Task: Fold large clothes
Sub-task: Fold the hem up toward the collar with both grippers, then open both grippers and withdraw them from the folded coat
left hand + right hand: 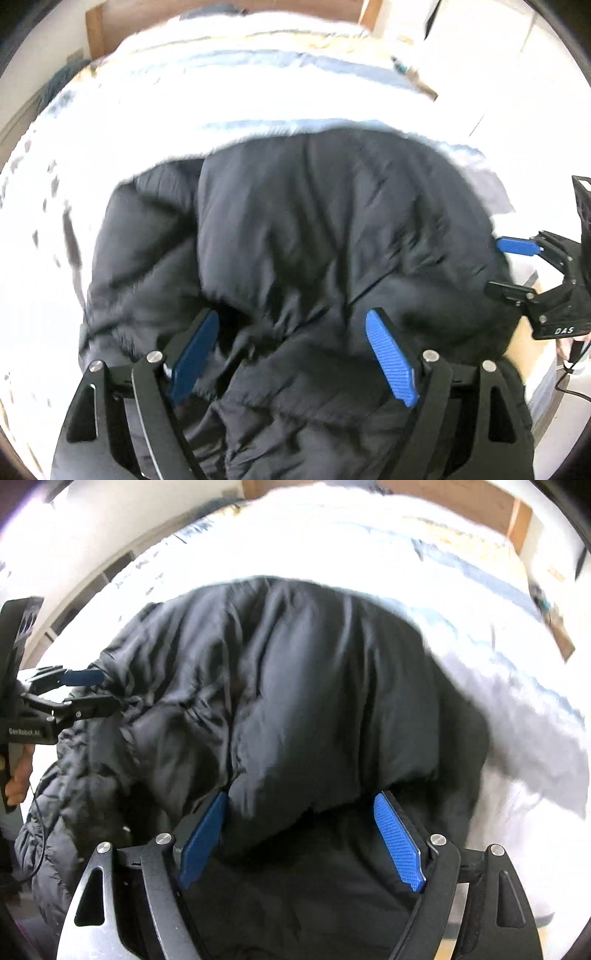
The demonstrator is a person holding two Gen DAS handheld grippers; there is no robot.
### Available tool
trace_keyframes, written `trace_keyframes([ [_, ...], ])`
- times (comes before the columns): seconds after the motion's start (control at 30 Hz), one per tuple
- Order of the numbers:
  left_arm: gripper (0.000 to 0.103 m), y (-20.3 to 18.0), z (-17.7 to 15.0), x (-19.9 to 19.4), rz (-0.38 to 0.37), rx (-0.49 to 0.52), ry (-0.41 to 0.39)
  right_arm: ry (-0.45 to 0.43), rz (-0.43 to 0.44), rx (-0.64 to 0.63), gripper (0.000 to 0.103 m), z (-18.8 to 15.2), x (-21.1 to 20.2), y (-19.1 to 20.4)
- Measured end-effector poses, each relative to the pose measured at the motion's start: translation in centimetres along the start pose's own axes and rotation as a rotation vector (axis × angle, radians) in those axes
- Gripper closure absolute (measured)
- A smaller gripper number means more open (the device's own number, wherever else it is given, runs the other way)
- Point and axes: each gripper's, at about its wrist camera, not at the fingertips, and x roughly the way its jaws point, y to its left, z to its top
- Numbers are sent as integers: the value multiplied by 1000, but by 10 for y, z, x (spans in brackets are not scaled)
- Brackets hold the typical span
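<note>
A black puffy jacket [314,221] lies bunched on a bed, folded over itself with a rounded far edge. My left gripper [291,314] hangs over its near part, blue pads spread wide, and rumpled fabric lies between them without being pinched. In the right wrist view the jacket [295,683] fills the middle. My right gripper [303,797] stands open astride a thick fold at the near edge. Each gripper shows in the other's view: the right gripper [495,266] at the jacket's right side, the left gripper [107,692] at its left side, both with jaws apart.
The bed cover [221,92] is white with pale blue stripes and extends far beyond the jacket. A wooden headboard [96,29] stands behind. A small object [402,68] lies near the bed's far right edge. A hand [18,775] holds the left gripper's handle.
</note>
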Motion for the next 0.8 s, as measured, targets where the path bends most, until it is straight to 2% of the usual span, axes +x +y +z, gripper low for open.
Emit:
trace_keyframes([
  [0.1,21,-15,16,6,-48,8,-13,-54,-4,-12,22,18,-10,1],
  [0.17,21,-26,16,24,-47,25,8,-60,-6,-1,22,28,-3,-1],
  [0.27,21,-32,1,58,-29,37,85,-8,-32,14,22,31,26,-9],
  [0.4,21,-26,-13,79,3,44,118,44,-36,39,21,17,53,-21],
  [0.63,21,-26,-12,50,10,29,119,59,-16,132,21,3,38,-24],
  [0.8,21,-32,-26,13,28,10,94,58,-41,164,21,-4,21,-23],
])
